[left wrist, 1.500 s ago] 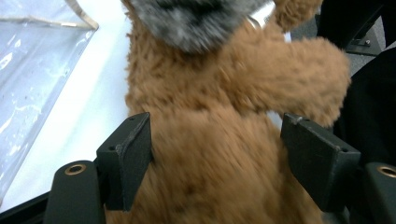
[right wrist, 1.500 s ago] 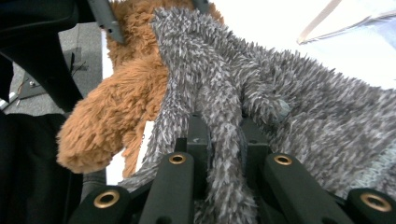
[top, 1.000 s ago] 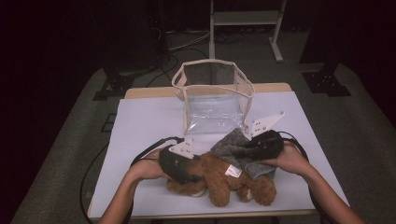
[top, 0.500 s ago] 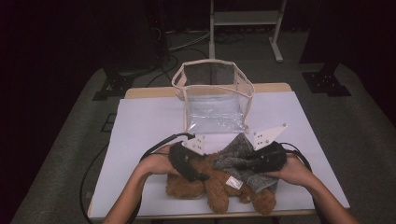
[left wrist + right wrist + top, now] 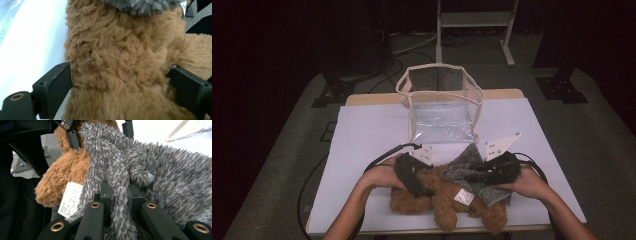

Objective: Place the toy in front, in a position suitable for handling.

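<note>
near the front edge of the white worktop [image 5: 362, 150], a brown plush bear [image 5: 447, 202] lies on its back with a grey fuzzy garment [image 5: 467, 172] draped over its upper body. the right tongs [image 5: 484, 176] are clenched on a fold of that garment. the left tongs [image 5: 424, 191] straddle the bear's body, and their jaws have just been opening around it, spread wide against the fur. dressing looks barely begun; the garment still needs pulling on. a clear bag [image 5: 442, 107] stands behind, well apart. compared with a second ago, both hands sit closer to the person.

Bare table [image 5: 362, 150] left of the clear bag [image 5: 441, 107] leaves passing room.
</note>
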Available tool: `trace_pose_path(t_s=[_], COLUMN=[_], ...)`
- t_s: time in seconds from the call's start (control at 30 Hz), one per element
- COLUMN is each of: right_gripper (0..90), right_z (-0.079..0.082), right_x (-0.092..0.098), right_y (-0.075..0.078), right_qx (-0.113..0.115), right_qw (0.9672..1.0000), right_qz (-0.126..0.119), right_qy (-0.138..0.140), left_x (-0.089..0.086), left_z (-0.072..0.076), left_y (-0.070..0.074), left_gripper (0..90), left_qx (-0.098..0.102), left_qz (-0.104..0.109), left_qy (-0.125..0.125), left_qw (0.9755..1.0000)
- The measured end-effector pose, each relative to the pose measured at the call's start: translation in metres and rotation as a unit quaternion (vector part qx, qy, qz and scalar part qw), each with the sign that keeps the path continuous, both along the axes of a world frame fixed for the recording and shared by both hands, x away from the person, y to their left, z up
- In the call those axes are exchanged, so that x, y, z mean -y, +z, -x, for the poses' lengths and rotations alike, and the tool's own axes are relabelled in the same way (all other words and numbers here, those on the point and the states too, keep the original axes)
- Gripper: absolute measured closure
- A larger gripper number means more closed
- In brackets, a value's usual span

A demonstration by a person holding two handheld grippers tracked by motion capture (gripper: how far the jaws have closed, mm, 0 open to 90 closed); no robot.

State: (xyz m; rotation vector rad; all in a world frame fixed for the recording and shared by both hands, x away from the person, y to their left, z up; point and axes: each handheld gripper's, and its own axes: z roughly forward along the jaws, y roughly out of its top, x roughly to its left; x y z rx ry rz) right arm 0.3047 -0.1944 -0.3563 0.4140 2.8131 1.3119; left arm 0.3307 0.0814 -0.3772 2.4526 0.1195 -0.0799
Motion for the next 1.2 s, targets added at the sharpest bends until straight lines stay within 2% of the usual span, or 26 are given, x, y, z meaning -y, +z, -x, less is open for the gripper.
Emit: trace_pose_path(t_s=[0.07,0.2,0.23,0.3,0.33,0.4,0.5,0.63,0.67,0.8,0.87,0.97,1.03,1.07,1.13,1.2], right_gripper=[78.3,78.3,78.3,78.3,78.3,78.2,77.9,77.8,77.9,77.9,77.9,78.0,78.1,78.1,78.1,78.1], right_z=[0.000,0.001,0.001,0.001,0.001,0.000,-0.003,-0.011,-0.014,-0.028,-0.029,-0.035,-0.033,-0.033,-0.027,-0.021], right_x=[0.000,0.001,0.001,0.001,0.001,0.001,0.006,0.011,0.011,0.011,0.010,0.004,-0.004,-0.004,-0.007,-0.008], right_y=[-0.001,-0.004,-0.005,-0.006,-0.006,-0.007,-0.005,0.006,0.010,0.026,0.028,0.025,0.009,0.009,0.001,-0.001], right_qx=[-0.001,-0.010,-0.011,-0.015,-0.015,-0.015,-0.013,0.002,0.007,0.023,0.022,0.027,0.010,0.010,0.002,0.000], right_qw=[1.0000,0.9999,0.9999,0.9999,0.9999,0.9999,0.9997,0.9996,0.9995,0.9988,0.9987,0.9988,0.9997,0.9997,1.0000,1.0000], right_qz=[0.000,-0.004,-0.005,-0.004,-0.004,-0.007,-0.017,-0.017,-0.014,-0.012,-0.012,-0.003,0.002,0.002,0.001,-0.003], right_qy=[0.002,0.005,0.005,0.006,0.006,0.004,-0.009,-0.023,-0.027,-0.041,-0.043,-0.040,-0.022,-0.022,-0.009,0.001], left_x=[0.003,0.010,0.013,0.016,0.018,0.017,0.013,0.012,0.011,0.012,0.011,0.009,0.005,0.003,-0.003,-0.006], left_z=[-0.001,-0.004,-0.006,-0.008,-0.008,-0.011,-0.012,-0.019,-0.022,-0.033,-0.039,-0.039,-0.035,-0.033,-0.026,-0.020], left_y=[-0.002,-0.003,-0.004,-0.005,-0.006,-0.003,0.003,0.012,0.016,0.031,0.036,0.028,0.020,0.018,0.013,0.013], left_gripper=[9.5,8.6,9.0,19.4,19.4,35.2,45.7,49.7,49.7,49.4,49.2,45.1,36.6,36.6,33.9,34.8], left_qx=[-0.007,-0.016,-0.025,-0.034,-0.038,-0.034,-0.015,0.028,0.039,0.083,0.102,0.102,0.096,0.093,0.088,0.088], left_qz=[-0.001,-0.021,-0.030,-0.037,-0.040,-0.033,-0.010,0.011,0.018,0.021,0.020,0.013,0.006,0.002,0.016,0.027], left_qy=[-0.005,-0.018,-0.027,-0.038,-0.041,-0.039,-0.031,-0.014,-0.012,-0.003,0.003,0.002,-0.002,-0.003,0.002,0.001], left_qw=[1.0000,0.9995,0.9989,0.9981,0.9976,0.9981,0.9994,0.9995,0.9990,0.9963,0.9946,0.9947,0.9954,0.9956,0.9960,0.9957])
